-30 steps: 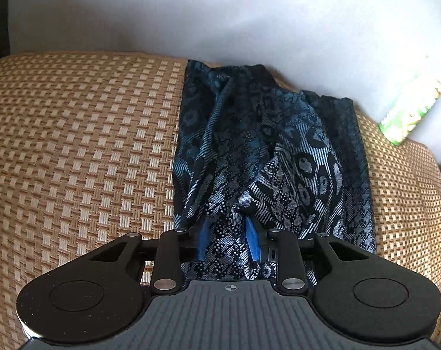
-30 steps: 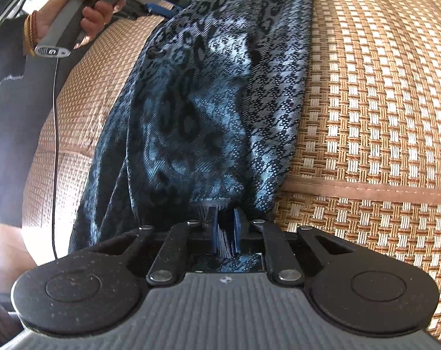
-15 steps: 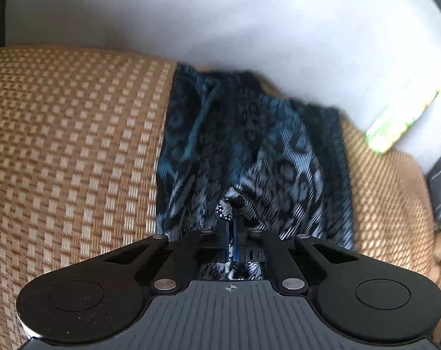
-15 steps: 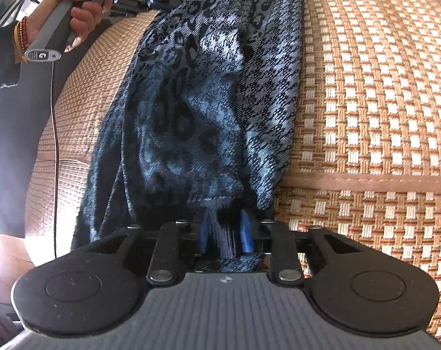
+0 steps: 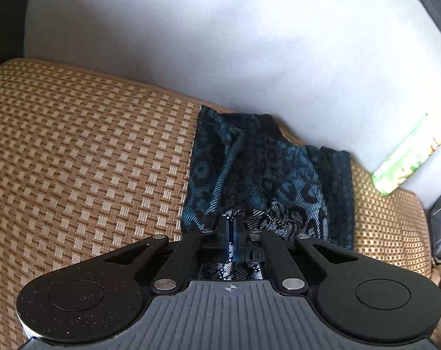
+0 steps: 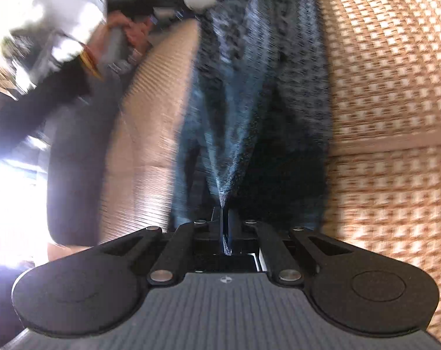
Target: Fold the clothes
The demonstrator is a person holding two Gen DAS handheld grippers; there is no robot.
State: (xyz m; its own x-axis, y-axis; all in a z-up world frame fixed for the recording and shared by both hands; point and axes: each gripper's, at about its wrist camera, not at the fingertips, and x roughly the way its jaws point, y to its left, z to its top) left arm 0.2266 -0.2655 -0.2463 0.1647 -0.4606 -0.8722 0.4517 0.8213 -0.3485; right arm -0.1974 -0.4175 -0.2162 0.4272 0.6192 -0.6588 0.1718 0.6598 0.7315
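Note:
A dark blue patterned garment (image 5: 267,175) lies in a long strip on a woven tan mat (image 5: 89,160). My left gripper (image 5: 233,230) is shut on the near edge of the garment and lifts it off the mat. In the right wrist view the same garment (image 6: 249,102) stretches away, blurred by motion. My right gripper (image 6: 224,218) is shut on its other end, and the cloth rises to a pinched point at the jaws.
A white wall (image 5: 220,43) stands behind the mat. A green and white package (image 5: 407,157) leans at the right. The person's hand holding the left gripper's handle (image 6: 118,46) shows at the upper left of the right wrist view.
Both grippers went from open around the cloth to shut on it. Both have lifted, and the garment bunches shorter in the left view. The right view is now blurred by motion.

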